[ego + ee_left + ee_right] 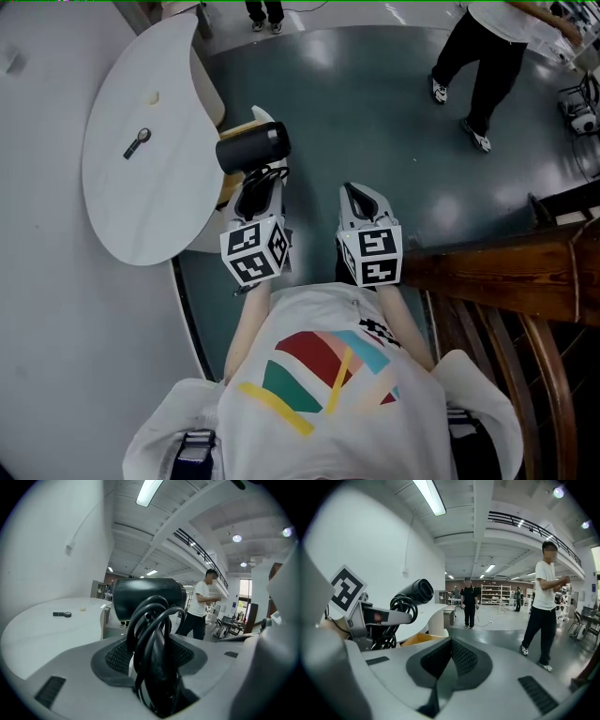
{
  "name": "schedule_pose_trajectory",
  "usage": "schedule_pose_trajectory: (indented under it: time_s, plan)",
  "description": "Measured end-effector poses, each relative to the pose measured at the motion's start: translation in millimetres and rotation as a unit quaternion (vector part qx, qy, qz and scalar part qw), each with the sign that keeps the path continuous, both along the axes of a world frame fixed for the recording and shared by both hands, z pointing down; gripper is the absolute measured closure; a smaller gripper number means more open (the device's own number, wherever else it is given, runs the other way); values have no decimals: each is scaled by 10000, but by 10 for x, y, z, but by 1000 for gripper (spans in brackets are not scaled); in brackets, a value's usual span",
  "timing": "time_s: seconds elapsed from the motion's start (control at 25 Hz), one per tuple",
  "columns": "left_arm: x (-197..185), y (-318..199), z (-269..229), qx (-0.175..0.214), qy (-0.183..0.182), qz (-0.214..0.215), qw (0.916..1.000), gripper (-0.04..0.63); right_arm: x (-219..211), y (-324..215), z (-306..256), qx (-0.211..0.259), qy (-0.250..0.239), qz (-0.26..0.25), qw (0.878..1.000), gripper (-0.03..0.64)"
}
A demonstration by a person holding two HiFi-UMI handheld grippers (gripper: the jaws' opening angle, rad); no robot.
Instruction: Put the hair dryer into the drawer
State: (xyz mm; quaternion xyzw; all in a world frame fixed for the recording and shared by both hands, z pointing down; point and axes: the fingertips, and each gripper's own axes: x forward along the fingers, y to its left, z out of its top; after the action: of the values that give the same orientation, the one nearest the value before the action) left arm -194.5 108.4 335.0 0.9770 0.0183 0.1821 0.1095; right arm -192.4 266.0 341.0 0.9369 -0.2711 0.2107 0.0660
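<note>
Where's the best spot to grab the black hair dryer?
Probably the hair dryer's handle, from its end, as the left gripper holds it: narrow enough for the jaws, unlike the fat round barrel. Pinch the looped cord in too, so it doesn't dangle.

The left gripper point(255, 183) is holding a black hair dryer point(253, 147) by its handle, with the cord looping round it and the barrel lying crosswise just beside the edge of a white round table point(141, 202). The right gripper point(356, 194) is hanging beside it, jaws together, carrying nothing. A small black object point(137, 142) is lying on the table. A person in dark trousers point(487, 56) is standing on the grey floor point(375, 112) beyond.
</note>
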Motion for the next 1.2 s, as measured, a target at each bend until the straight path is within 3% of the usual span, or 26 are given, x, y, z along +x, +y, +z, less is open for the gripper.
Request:
schedule_pose_trajectory:
  time_s: [0.36, 0.56, 0.84, 1.0, 1.2]
  plan:
    - [1058, 150, 2, -27, -29, -103, 9999, 366, 1136, 196, 109, 133, -228, 67, 9996, 606]
    - [1889, 184, -76, -34, -46, -251, 9997, 367, 1976, 311, -11, 81, -168, 52, 9998, 606]
    - [2996, 415, -197, 5, 214, -339, 9992, 367, 3184, 653, -27, 150, -94, 154, 9997, 606]
    - [3328, 407, -260, -26, 135, -433, 9990, 367, 3587, 606, 5, 181, -236, 44, 9995, 606]
    - [3575, 71, -323, 185, 4, -567, 9982, 367, 3849, 121, -112, 165, -293, -367, 9988, 606]
